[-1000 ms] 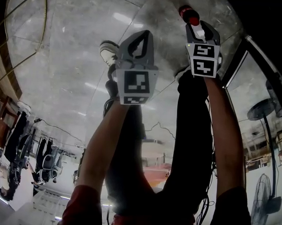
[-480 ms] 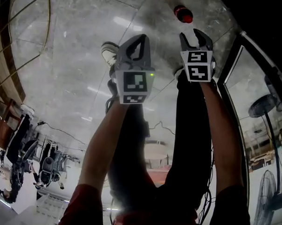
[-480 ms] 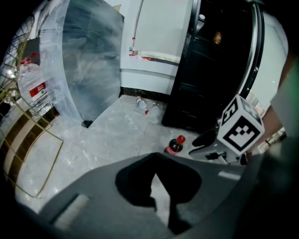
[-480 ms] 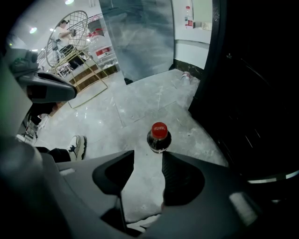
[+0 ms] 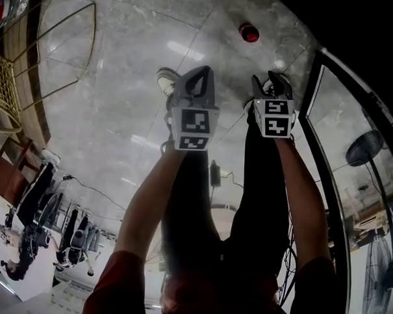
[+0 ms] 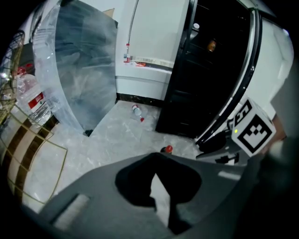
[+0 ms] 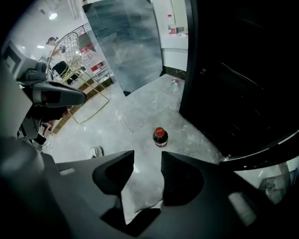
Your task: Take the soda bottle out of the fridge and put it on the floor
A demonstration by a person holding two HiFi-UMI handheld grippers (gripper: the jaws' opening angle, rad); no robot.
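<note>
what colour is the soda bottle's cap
Red cap on the soda bottle, clearest in the right gripper view.

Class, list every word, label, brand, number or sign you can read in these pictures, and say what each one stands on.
No text can be read anywhere.
Soda bottle: label too small to read.
Water bottle: red label, print blurred.
Left marker cube and right marker cube: black-and-white square patterns only, no letters or numbers.

Your head cam looks steeply down. L & R gripper views look along own jaws; all 3 share the red-capped dark soda bottle (image 5: 249,32) on grey marble floor (image 5: 121,85).
</note>
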